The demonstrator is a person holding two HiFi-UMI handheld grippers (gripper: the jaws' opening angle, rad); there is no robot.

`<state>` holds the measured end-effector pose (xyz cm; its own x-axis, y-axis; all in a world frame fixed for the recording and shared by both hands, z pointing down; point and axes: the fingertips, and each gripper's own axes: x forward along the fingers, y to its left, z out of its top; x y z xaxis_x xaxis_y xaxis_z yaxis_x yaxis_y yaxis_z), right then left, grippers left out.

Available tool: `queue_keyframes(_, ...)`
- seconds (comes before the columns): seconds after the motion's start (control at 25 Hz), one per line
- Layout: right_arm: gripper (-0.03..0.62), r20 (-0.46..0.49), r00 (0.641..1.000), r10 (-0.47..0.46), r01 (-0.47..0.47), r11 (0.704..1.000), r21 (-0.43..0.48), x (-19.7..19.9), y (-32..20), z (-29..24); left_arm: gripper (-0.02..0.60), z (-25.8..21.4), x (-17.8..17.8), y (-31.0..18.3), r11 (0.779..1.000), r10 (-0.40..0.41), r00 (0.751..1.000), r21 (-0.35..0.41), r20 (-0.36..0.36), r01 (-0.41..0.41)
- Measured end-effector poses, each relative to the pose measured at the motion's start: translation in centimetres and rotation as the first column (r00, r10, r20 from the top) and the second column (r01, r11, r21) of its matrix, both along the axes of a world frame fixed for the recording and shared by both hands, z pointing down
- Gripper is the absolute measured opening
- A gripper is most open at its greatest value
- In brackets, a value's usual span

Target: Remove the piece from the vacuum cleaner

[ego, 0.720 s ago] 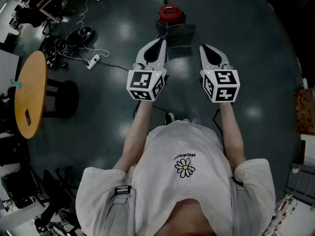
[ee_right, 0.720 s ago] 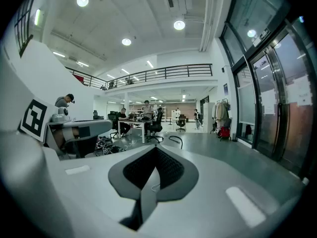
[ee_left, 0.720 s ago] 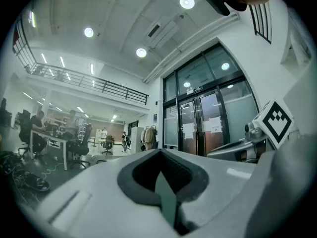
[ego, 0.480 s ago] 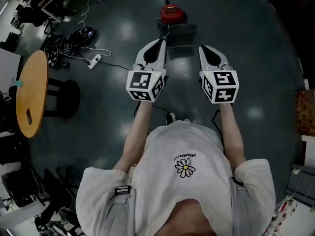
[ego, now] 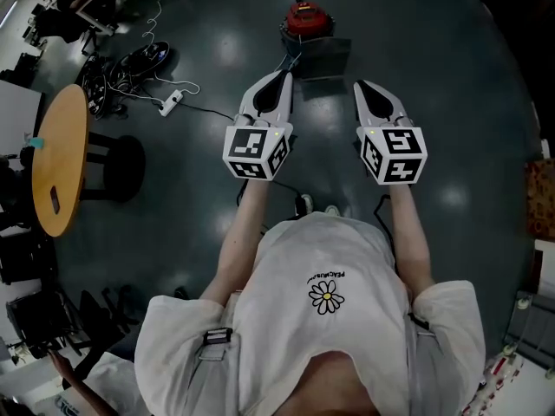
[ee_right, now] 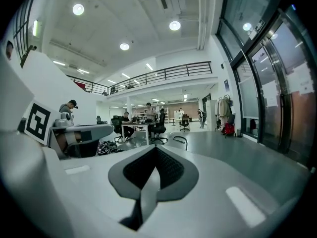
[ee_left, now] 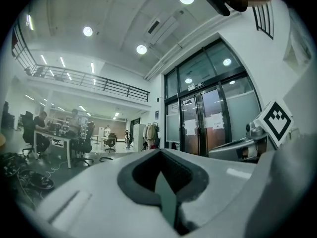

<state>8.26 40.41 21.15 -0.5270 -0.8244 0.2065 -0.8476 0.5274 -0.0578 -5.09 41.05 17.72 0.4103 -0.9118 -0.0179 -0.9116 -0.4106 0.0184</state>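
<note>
Head cam looked steeply down from up top at the floor (ego: 451, 102). Cams on the left tool (ego: 284, 78) and right tool (ego: 361, 87) sat right behind the tips, facing roughly level across the office; both caught the balcony railing (ee_left: 99, 83).

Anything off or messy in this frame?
Only the loose cable tangle and power strip sprawled across the floor left of the vacuum cleaner, which looks like a trip hazard. Nothing else stands out.

Round wooden table (ego: 59, 159), left edge of the dark floor (ego: 451, 102); black stool (ego: 117, 170) just beside it; white power strip (ego: 170, 103) and tangled cables (ego: 117, 72), floor's far left; glass doors (ee_left: 208, 120); seated people at desks (ee_right: 143, 118).
</note>
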Motion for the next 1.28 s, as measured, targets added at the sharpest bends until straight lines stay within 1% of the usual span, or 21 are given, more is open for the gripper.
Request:
queue_keyframes(0.24,0.025,0.033,0.999,-0.003,0.003,1.000,-0.003,2.1,0.7,0.3,0.000,0.6,1.8,0.4,1.000,-0.006,1.000,-0.013,-0.002,0.006)
queue_keyframes(0.48,0.025,0.109,0.994,-0.019,0.023,0.999,-0.028,3.6,1.0,1.2,0.000,2.2,3.5,1.1,0.999,-0.003,1.000,-0.038,-0.006,0.003)
queue_keyframes(0.56,0.025,0.111,0.994,-0.017,0.021,0.999,-0.041,3.8,0.7,1.8,0.000,2.9,3.3,0.8,0.998,-0.011,1.000,-0.056,-0.008,0.011)
queue_keyframes(0.68,0.025,0.086,0.996,-0.020,0.025,0.998,-0.053,3.9,-0.4,2.5,0.000,3.4,2.8,-0.5,0.997,-0.027,0.999,-0.073,-0.019,0.025)
queue_keyframes(0.8,0.025,0.069,0.997,-0.021,0.025,0.998,-0.057,3.9,-2.7,2.8,0.000,3.3,2.1,-3.2,0.997,-0.036,0.999,-0.063,-0.030,0.034)
queue_keyframes(0.92,0.025,0.044,0.999,-0.020,0.023,0.998,-0.060,3.6,-6.3,3.5,0.000,3.9,1.2,-7.1,0.997,-0.049,0.997,-0.061,-0.065,0.045)
queue_keyframes(1.08,0.025,-0.043,0.998,-0.049,0.047,0.998,-0.046,2.7,-12.3,3.9,0.000,5.0,0.2,-13.5,0.995,-0.068,0.992,-0.077,-0.107,0.060)
queue_keyframes(1.2,0.025,-0.078,0.994,-0.075,0.072,0.996,-0.043,1.5,-17.3,3.4,0.000,4.6,-0.7,-18.3,0.995,-0.071,0.991,-0.073,-0.110,0.064)
queue_keyframes(1.28,0.025,-0.090,0.993,-0.073,0.069,0.997,-0.046,0.6,-20.4,3.3,0.000,4.6,-1.8,-21.2,0.995,-0.075,0.992,-0.077,-0.106,0.067)
